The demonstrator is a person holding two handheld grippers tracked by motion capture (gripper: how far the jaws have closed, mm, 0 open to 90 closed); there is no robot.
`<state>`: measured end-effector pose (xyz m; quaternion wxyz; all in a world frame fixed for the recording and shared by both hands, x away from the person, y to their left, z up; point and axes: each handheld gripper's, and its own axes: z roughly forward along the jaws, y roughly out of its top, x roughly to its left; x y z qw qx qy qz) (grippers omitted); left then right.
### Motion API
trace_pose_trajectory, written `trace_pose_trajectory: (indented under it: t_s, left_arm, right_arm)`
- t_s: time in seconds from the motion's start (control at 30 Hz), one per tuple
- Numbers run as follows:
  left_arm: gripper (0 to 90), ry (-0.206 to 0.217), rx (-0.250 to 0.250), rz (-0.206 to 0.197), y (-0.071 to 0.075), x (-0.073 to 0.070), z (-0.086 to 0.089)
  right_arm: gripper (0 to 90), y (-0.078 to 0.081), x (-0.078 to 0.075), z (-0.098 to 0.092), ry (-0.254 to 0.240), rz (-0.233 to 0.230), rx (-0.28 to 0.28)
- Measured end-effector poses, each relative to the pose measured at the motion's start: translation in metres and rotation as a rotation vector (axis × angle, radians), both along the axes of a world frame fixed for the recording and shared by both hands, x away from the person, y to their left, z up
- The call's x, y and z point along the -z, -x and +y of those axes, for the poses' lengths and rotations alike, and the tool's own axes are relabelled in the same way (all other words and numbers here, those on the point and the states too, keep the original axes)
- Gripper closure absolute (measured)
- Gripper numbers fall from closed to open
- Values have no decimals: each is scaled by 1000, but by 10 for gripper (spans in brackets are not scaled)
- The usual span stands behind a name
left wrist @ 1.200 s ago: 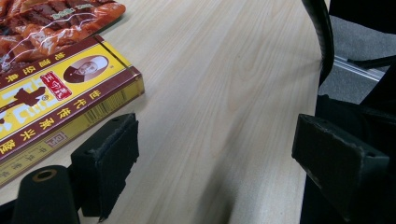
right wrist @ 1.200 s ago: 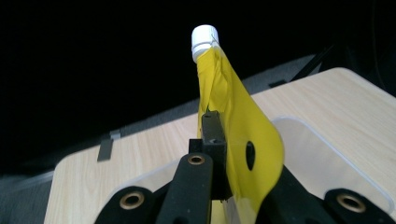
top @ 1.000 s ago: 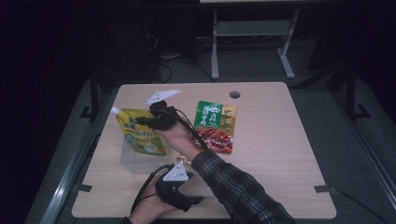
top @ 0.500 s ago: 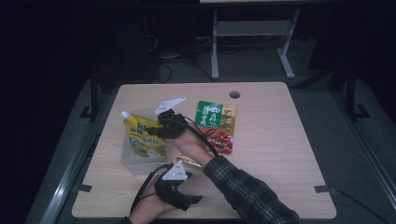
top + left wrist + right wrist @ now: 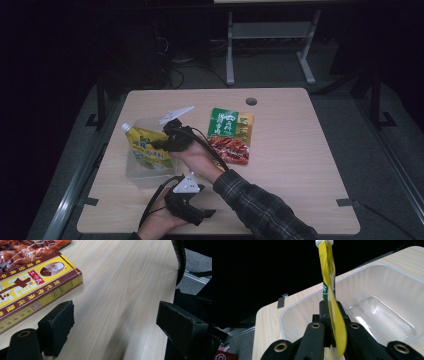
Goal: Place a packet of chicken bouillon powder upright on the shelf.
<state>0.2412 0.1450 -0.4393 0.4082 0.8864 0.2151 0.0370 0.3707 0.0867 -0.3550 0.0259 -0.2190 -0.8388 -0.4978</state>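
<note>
Printed on the yellow and maroon box (image 5: 32, 293), in the left gripper view: large red Chinese characters, partly cut by the frame, and a row of small yellow ones along the maroon edge, among them 传承 and 世代. Beside a round portrait, a red tag with 王守义. Also a barcode on the box side, too small to read.

On the green and red snack bag (image 5: 230, 135), white Chinese characters, too small to make out. On the yellow pouch (image 5: 146, 150), green lettering, also unreadable.

place: lab | cue: lone wooden table (image 5: 280, 170), dark room, floor cables (image 5: 185, 75)
</note>
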Motion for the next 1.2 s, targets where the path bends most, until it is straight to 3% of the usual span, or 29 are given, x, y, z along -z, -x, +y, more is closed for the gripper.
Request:
trace_pose_trajectory:
  t_s: [0.03,0.23,0.5,0.9,1.07,1.2]
  left_arm:
    - [141,11,1,24,1,1,0]
    - [141,7,-1,23,-1,2,1]
    - [141,10,-3,25,-4,3,3]
    - [141,26,-36,17,-1,-7,15]
    - [142,28,-47,28,4,-7,25]
    - [142,21,-44,39,5,-5,28]
  right_arm:
    - [853,1,0,2,-2,1,-5]
    - [670,5,-5,-4,31,-33,-21]
    - [471,8,-10,-41,49,-76,-5]
    - [393,16,6,-106,112,-115,42]
    - [355,16,21,-126,181,-145,24]
    - [334,16,38,-133,232,-116,3]
